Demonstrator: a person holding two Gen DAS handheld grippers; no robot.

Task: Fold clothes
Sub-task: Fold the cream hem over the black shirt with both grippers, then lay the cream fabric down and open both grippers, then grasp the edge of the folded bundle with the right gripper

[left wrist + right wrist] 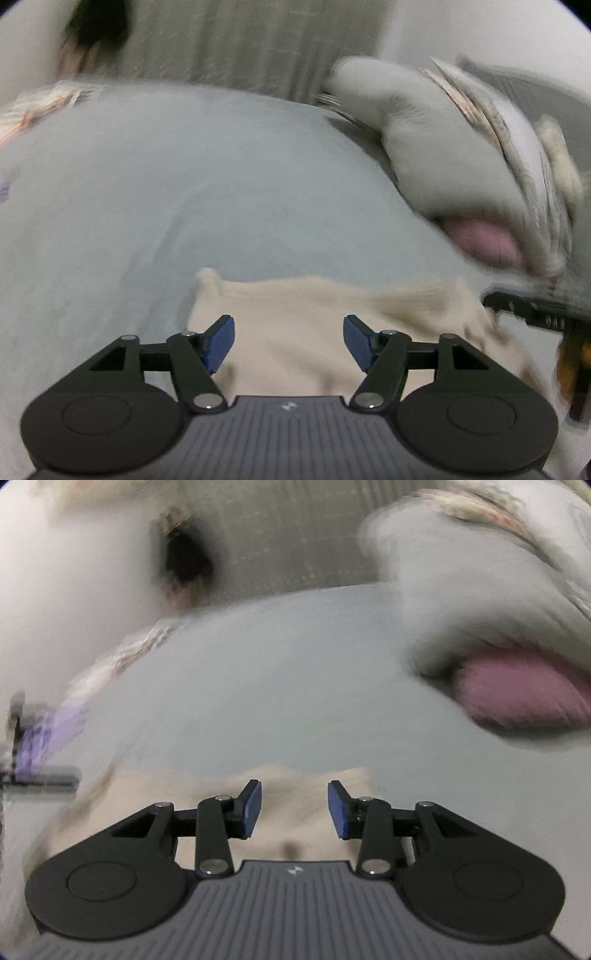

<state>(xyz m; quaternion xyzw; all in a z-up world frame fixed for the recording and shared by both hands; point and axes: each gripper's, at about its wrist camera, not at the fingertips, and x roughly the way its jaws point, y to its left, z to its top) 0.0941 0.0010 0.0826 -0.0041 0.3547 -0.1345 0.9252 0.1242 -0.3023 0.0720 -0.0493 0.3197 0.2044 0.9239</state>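
A beige garment [314,332] lies flat on a pale grey-blue bed sheet [166,184], right under my left gripper [289,341], which is open and empty just above it. In the right wrist view the same beige garment [291,834] lies below my right gripper [294,808], which is open and empty. Part of the right gripper's black body [535,314] shows at the right edge of the left wrist view. Both views are blurred by motion.
A heap of grey and patterned bedding with a pink item [480,240] lies on the right, also seen in the right wrist view [517,694]. Patterned cloth [44,103] lies at the far left. A grey curtain [240,44] hangs behind the bed.
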